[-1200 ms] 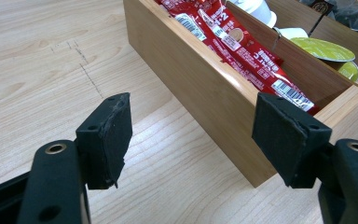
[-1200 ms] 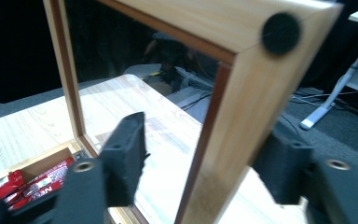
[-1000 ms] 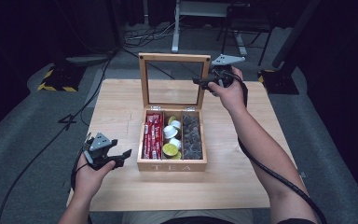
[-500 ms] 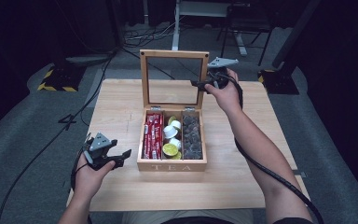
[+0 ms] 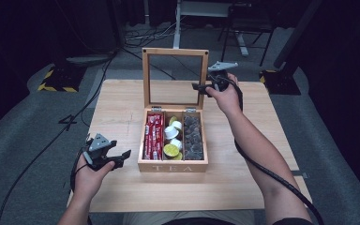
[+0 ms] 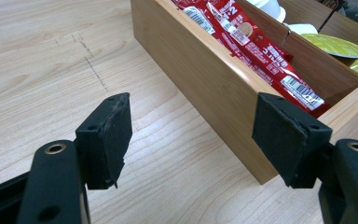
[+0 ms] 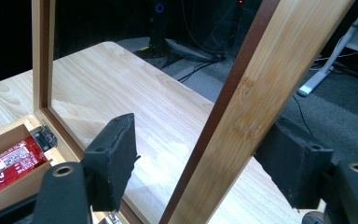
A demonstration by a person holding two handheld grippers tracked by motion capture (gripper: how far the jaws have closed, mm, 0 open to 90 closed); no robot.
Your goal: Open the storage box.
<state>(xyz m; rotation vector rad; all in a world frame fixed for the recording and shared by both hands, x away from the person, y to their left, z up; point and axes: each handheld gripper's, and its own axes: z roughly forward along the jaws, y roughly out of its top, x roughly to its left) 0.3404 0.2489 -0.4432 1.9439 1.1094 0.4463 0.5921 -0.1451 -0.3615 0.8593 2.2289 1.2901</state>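
Two tongs: one in each hand, both with jaws apart.
Right tongs: at the right upright of the lid frame; in the right gripper view the bamboo upright stands between the jaws, which straddle it, one pad against its far side, the other with a gap, so not clamped.
Left tongs: jaws wide open, low over the tabletop, just beside the box's front left corner; in the left gripper view the box wall lies between and beyond the pads, untouched.
Tea box: sits mid-tabletop, lid upright on its hinges, glass pane see-through.
Done, judging by this: lid is fully raised and the contents are exposed.
Left to do: nothing has been taken from the three compartments as far as I can judge; the right hand looks set either to steady the lid or to swing it.
Contents: red sachets left, white and green capsules middle, dark packets right.
Writing: "TEA" on the box front; barcodes and white lettering on the red sachets, brand not legible.
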